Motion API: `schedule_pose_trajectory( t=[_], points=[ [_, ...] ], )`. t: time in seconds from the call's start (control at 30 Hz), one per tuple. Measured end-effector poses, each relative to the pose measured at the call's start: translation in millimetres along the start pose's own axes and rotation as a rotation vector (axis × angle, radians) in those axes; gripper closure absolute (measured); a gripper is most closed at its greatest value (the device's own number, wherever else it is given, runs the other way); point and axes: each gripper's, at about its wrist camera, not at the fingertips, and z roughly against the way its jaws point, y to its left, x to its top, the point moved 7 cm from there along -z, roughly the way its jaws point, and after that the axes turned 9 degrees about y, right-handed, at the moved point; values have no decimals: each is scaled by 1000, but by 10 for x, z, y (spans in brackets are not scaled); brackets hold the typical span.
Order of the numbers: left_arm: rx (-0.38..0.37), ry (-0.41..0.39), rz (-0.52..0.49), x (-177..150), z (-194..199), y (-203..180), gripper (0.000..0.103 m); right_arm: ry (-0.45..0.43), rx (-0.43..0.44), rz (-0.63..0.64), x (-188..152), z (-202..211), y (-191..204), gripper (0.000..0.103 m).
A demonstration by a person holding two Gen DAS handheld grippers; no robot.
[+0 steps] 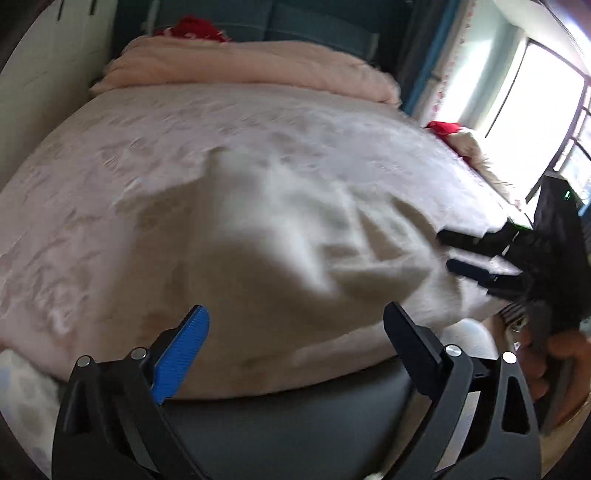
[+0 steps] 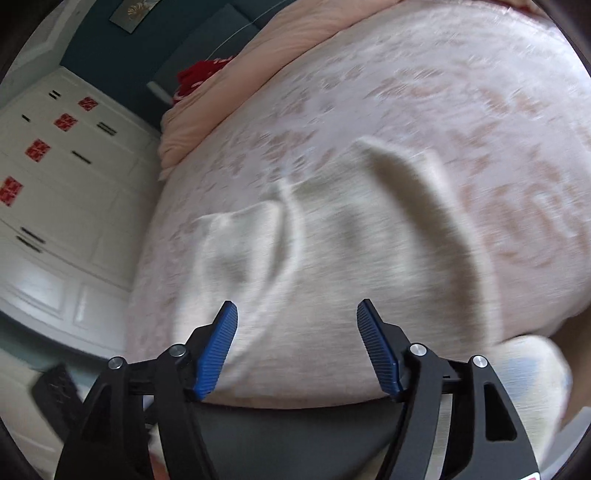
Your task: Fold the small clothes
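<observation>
Left wrist view: cream garment (image 1: 266,258) spread ahead of both unclenched, empty claws, left gripper (image 1: 295,332) and right gripper (image 2: 297,345); next, probably regrasping an edge.

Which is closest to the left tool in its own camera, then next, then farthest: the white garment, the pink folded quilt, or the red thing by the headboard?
From the left tool:
1. White garment, spread on the bed just ahead of the tool.
2. Pink folded quilt, across the bed's far end.
3. Red thing, behind the quilt, upper left.
</observation>
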Motion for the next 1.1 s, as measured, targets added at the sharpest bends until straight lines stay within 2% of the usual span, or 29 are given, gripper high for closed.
schedule_pose_trajectory(
  t=[0.07,0.1,0.2,0.27,0.37,0.53,0.73,0.77,0.8,0.83,0.87,0.9,1.0,1.1],
  points=[
    [34,20,18,-82,-59,194,10,39,62,-18,-41,-127,141,32],
    [42,34,27,-130,-90,265,10,54,67,-15,-50,-183,205,31],
    [40,93,37,-253,-190,325,10,86,-5,13,-103,-347,311,29],
    [42,105,3,-289,-237,269,10,106,-13,-3,-149,-446,344,29],
    [67,90,-39,-312,-258,198,10,128,-9,-10,-288,-572,407,29],
    [122,66,-47,-285,-315,215,10,173,-42,67,-467,-773,575,29],
    [161,61,-41,-249,-403,266,10,161,-50,84,-359,-859,614,29],
    [157,57,-40,-240,-399,277,11,155,-48,84,-360,-843,602,38],
    [147,54,-38,-231,-397,284,18,147,-52,93,-338,-857,602,67],
    [127,53,-40,-220,-400,291,40,143,-60,107,-315,-869,599,71],
    [98,66,-43,-210,-415,293,53,135,-73,123,-304,-862,591,73],
    [88,77,-41,-205,-423,297,69,121,-68,137,-294,-847,609,74],
    [61,55,-5,-154,-314,309,80,89,-60,146,-268,-779,671,76],
    [18,36,22,-66,-184,257,82,7,-1,170,-126,-468,814,79]
  ],
)
